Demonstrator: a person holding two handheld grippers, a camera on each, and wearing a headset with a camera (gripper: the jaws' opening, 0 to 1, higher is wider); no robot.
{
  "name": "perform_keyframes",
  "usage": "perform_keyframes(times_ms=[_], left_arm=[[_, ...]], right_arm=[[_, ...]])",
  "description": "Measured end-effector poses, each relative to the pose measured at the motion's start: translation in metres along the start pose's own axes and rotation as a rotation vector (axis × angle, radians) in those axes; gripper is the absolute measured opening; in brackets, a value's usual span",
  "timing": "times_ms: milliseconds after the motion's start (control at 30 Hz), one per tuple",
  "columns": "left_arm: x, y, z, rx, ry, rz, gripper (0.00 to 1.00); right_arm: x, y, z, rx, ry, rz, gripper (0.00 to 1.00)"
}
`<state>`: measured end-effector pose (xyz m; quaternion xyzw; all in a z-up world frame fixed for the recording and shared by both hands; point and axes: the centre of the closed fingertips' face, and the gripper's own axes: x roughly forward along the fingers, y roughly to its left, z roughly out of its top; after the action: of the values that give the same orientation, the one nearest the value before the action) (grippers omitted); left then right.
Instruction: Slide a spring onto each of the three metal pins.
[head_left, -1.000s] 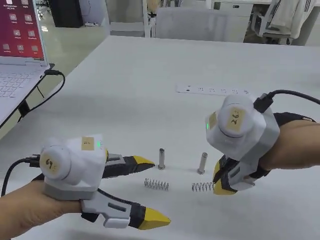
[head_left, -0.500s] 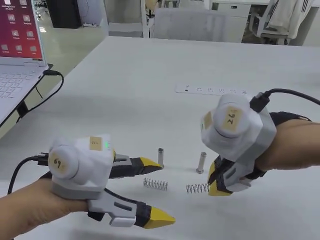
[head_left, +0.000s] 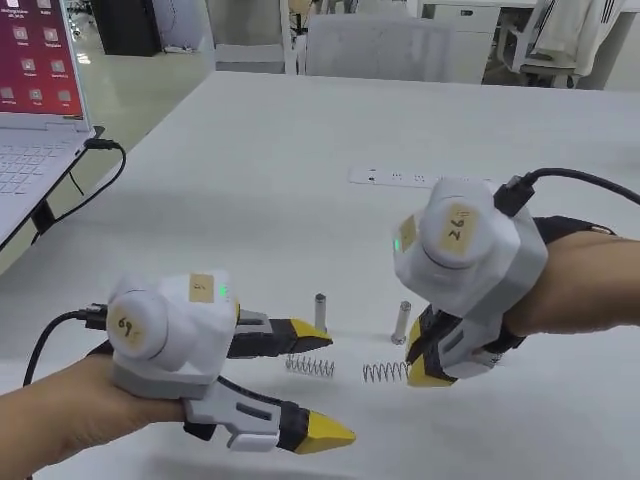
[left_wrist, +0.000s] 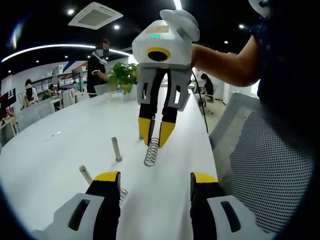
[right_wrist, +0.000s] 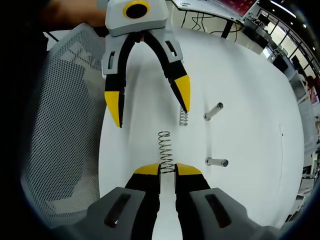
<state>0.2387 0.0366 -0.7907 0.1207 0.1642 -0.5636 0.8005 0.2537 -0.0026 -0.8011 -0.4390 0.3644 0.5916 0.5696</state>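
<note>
On the white bench, close to its near edge, the gripped spring lies on its side. Its right end is clamped between the fingers of the right gripper, which are pressed together on it. In the right gripper view the gripped spring runs straight out from the two yellow tips toward the left gripper. Whether its free end touches the surface cannot be told.

Just to its left, across a small gap and roughly in line with it, the loose spring lies flat and untouched. It sits near the tip of the left gripper's far finger.

Behind the springs two metal pins stand upright, both bare. The left pin is just behind the loose spring. The right pin is just behind the gripped spring and beside the right gripper's body.

The left gripper points toward the right gripper with its fingers spread wide and nothing between them, and each gripper is held in a hand.

Farther back on the bench a white power strip lies flat. At the far left an open laptop shows a red screen, with a dark cable trailing from it.
</note>
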Motion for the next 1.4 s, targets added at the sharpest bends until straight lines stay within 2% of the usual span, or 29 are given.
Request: perform_keyframes(times_ms=[700,1400], left_arm=[[0.006,0.003,0.010,0.046,0.004,-0.011,0.38],[0.010,0.003,0.011,0.075,0.010,-0.012,0.16]], right_arm=[[0.000,-0.001,0.009,-0.016,-0.013,-0.005,0.08],[0.002,0.002,0.014,-0.023,-0.022,0.001,0.08]])
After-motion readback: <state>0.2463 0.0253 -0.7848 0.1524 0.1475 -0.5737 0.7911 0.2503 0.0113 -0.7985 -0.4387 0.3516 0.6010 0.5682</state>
